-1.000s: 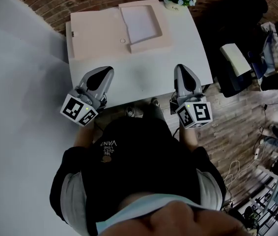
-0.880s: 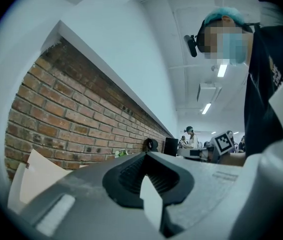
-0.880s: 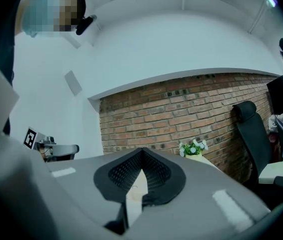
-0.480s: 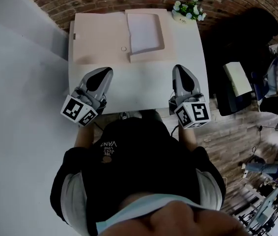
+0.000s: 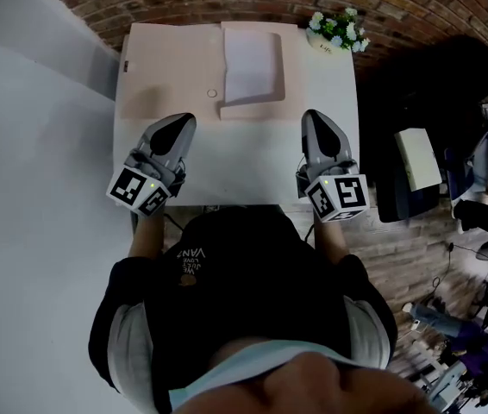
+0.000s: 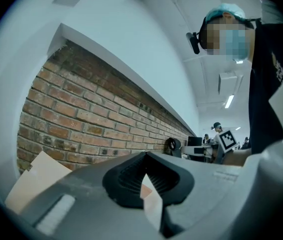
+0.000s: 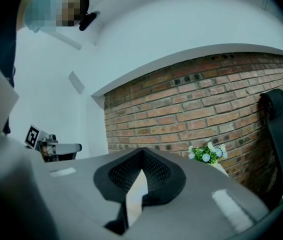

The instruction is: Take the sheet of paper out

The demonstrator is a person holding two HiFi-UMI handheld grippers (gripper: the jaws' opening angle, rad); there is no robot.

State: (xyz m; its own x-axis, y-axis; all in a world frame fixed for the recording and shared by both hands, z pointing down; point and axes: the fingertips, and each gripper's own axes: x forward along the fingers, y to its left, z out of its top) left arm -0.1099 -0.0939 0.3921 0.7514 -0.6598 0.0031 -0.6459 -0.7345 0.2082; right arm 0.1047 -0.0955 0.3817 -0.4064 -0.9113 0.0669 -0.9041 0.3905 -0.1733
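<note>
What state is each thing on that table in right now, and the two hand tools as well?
Folder: lies open and flat on the table.
Sheet of paper: lies in the folder's right half, not yet taken out.
Flowers: stand upright at the table's far right corner.
Left gripper: shut, holding nothing.
Right gripper: shut, holding nothing.

The left gripper (image 6: 146,158) has its jaws pressed together. Behind them runs a brick wall (image 6: 81,114), with a beige folder (image 6: 34,181) at its foot.
</note>
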